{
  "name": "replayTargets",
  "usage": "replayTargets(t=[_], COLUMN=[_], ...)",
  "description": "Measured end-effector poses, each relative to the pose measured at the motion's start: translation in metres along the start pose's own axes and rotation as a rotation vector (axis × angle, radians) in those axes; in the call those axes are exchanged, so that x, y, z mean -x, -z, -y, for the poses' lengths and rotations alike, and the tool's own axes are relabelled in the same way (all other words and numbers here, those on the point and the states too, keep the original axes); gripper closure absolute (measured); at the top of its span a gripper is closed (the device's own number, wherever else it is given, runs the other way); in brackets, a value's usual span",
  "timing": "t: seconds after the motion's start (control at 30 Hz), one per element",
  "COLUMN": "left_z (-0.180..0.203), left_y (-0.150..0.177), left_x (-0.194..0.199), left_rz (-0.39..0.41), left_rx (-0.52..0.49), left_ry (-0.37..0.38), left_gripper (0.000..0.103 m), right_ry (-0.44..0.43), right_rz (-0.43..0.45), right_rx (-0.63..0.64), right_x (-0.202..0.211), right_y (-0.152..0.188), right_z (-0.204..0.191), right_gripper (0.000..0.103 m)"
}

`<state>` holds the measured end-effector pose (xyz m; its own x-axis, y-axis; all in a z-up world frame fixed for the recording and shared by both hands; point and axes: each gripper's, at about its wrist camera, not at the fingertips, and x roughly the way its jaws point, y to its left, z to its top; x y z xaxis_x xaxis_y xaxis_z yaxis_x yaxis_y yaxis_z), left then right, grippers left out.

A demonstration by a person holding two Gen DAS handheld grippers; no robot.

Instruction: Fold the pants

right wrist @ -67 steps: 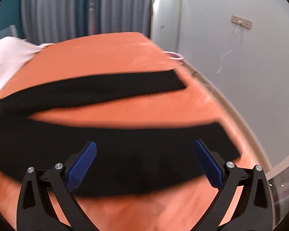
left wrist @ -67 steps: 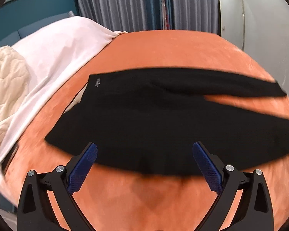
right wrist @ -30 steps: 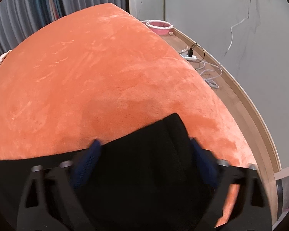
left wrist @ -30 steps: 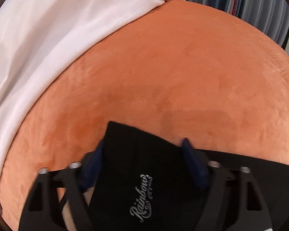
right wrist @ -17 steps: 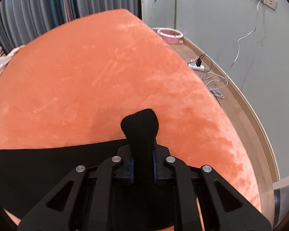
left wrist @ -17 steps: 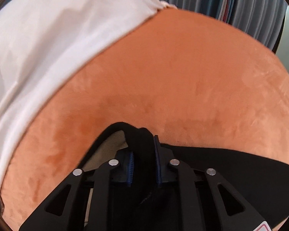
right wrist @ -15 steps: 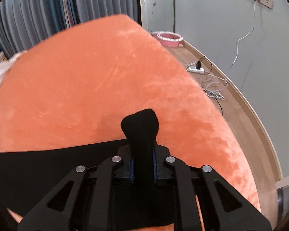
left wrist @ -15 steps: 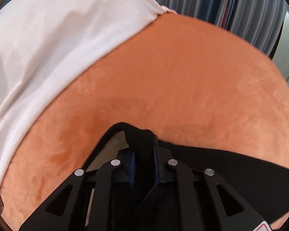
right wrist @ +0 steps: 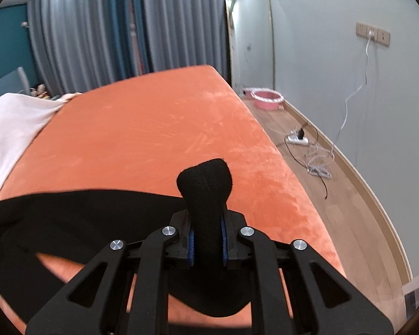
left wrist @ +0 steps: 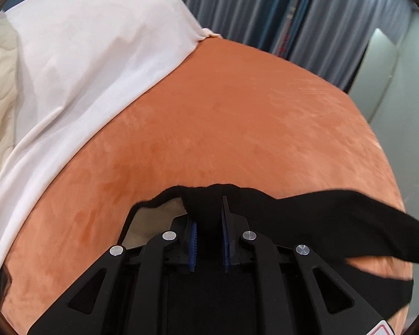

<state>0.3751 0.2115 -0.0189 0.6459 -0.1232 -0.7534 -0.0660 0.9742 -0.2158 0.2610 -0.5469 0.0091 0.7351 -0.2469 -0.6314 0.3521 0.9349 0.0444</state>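
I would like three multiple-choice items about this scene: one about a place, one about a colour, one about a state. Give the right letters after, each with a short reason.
1. Where does the pink basin stand?
A. on the orange bed cover
B. on the wooden floor near the mirror
C. on the white sheet

2. What colour are the pants?
A. black
B. grey
C. blue

3. In what state is the right tool?
A. wide open above the bed
B. shut with nothing between its pads
C. shut on a bunch of the pants

Answers:
1 B: the basin sits on the floor at the foot of the mirror, beyond the orange bed cover.
2 A: the cloth is black in both views.
3 C: a black tuft stands up between the blue pads; the left tool pinches the pants likewise.
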Motion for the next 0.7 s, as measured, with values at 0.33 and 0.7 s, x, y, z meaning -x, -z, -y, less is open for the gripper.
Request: replayTargets(t=[0.33,0.7], left_z=[-0.069,-0.093], left_y=[0.103,0.109], left_x=[0.036,0.013], left_rz=[-0.086,-0.127], left_rx=[0.046,0.134], left_ry=[0.002,-0.018], left_gripper=[0.091,0.09], right_ry=[-0.028,0.009], right_rz=[-0.046,-0.129], right_rx=[0.044,0.029], right_x=[0.067,0.044], right_y=[0.116,0.16], right_z=[0.042,0.064], right_gripper=[0.091,0.09])
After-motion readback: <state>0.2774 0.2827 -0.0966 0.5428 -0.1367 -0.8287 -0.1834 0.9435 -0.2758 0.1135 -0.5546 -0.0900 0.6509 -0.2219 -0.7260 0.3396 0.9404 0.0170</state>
